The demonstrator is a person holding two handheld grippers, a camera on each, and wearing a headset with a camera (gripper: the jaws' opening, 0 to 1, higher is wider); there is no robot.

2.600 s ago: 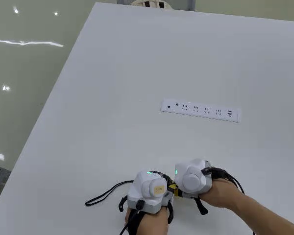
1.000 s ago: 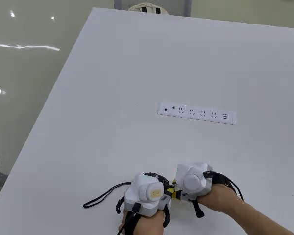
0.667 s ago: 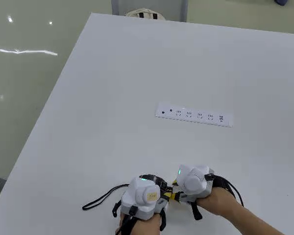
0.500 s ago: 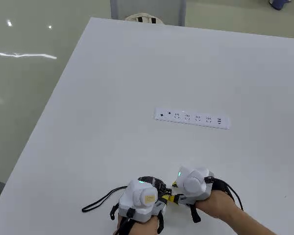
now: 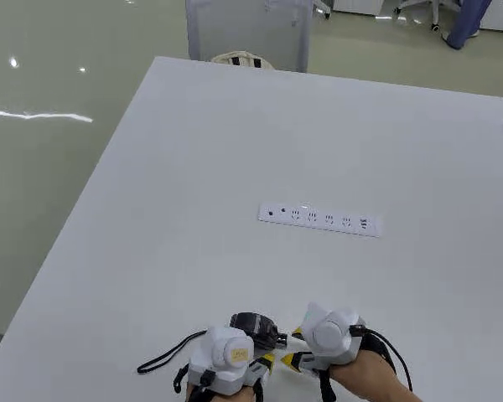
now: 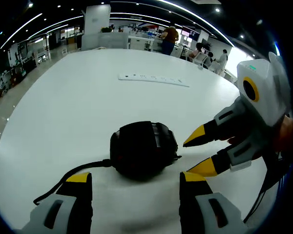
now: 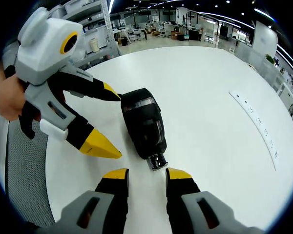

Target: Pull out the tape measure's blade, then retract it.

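The black tape measure (image 5: pixel 253 327) lies on the white table (image 5: pixel 235 151) near its front edge, with its blade drawn in. In the left gripper view the tape measure (image 6: pixel 144 148) sits just beyond my left gripper (image 6: pixel 135 177), which is open and holds nothing. In the right gripper view the case (image 7: pixel 144 122) points its metal blade hook (image 7: pixel 157 162) at my right gripper (image 7: pixel 146 174), which stands open just short of the hook. In the head view my left gripper (image 5: pixel 260 356) and right gripper (image 5: pixel 292 347) flank the case from the near side.
A white power strip (image 5: pixel 318 219) lies mid-table, well beyond the tape measure. The case's black wrist strap (image 5: pixel 163 358) trails to the left. A grey chair (image 5: pixel 247 33) stands at the table's far edge. Shiny floor runs along the left.
The two grippers, earlier close together over the tape measure, have drawn back and apart. The black case now lies uncovered on the table. The head camera has tilted upward.
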